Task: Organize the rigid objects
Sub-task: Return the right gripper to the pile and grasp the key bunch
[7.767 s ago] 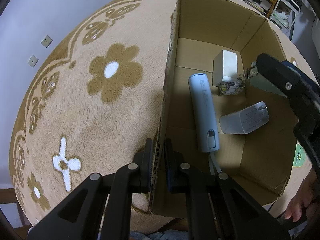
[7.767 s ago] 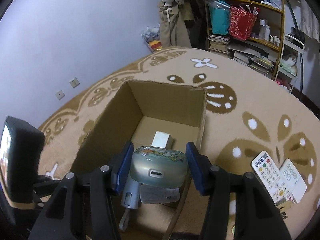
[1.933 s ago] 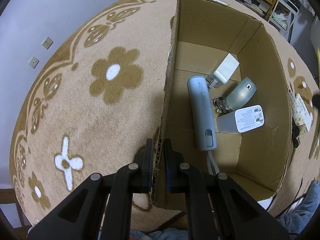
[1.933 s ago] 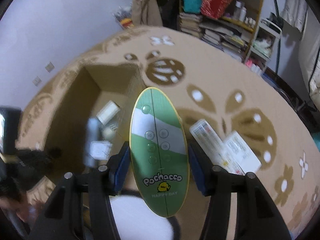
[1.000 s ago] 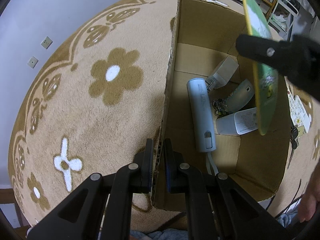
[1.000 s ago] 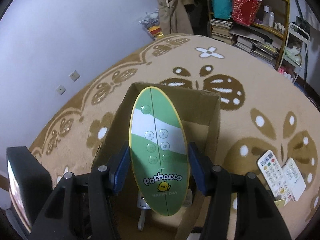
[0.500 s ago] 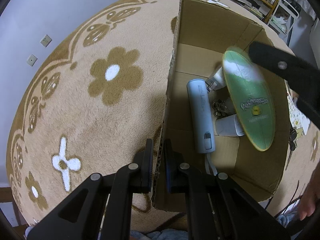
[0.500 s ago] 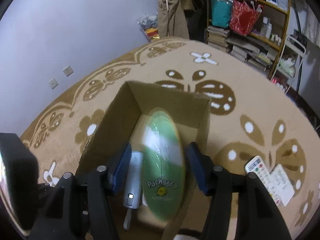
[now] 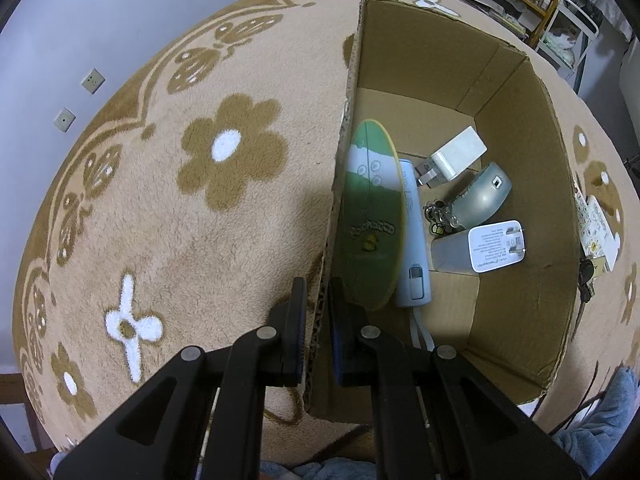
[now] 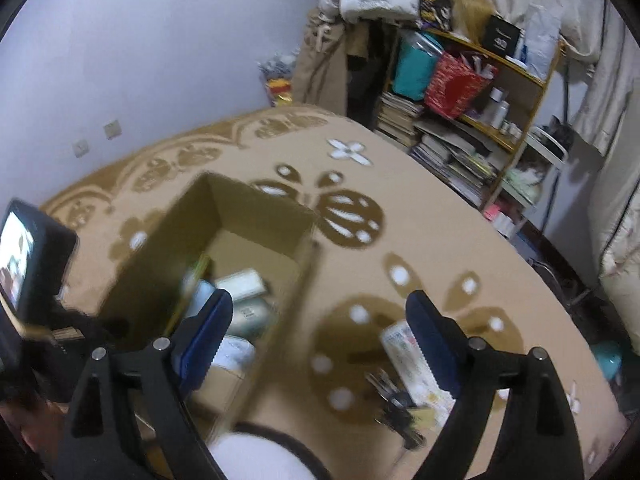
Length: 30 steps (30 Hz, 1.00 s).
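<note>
Patterned carpet (image 9: 160,220) under cardboard box (image 9: 520,312)

- right hand-held gripper (image 10: 320,336): jaws opening, nothing between them
- cardboard box (image 10: 256,216) at 9 o'clock of frame centre, blurred; pale items inside, green-edged remote (image 10: 196,276) leaning on its left wall
- white remotes (image 10: 404,356) and keys (image 10: 394,404) on carpet (image 10: 420,240), 5 o'clock
- shelf (image 10: 500,92) at 1 o'clock
</note>
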### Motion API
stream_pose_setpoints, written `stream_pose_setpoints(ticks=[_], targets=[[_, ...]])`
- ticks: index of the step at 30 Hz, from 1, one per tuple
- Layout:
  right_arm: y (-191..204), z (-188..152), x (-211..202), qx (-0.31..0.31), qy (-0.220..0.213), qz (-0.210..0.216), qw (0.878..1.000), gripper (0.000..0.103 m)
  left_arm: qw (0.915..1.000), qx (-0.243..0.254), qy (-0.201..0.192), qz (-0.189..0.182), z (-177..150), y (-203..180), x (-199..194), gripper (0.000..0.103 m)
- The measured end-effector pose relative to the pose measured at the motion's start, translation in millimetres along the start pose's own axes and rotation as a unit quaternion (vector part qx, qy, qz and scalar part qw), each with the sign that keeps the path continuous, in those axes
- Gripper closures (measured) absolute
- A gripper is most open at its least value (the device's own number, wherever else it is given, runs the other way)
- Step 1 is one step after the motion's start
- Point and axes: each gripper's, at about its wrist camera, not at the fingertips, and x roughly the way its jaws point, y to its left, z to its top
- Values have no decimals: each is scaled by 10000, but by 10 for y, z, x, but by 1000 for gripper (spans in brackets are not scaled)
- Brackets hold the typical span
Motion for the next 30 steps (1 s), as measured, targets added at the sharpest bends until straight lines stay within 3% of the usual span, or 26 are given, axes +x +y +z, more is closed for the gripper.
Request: stream_pose_setpoints(ticks=[12,30], targets=[[-637,-535,195,503,707,-458,9952,10,10000,17,-4,13,-4,0,-1,93],[-908,-1069,677,996,1372,-580,9838,10,10000,38,-7,25,-2,10,-1,93]])
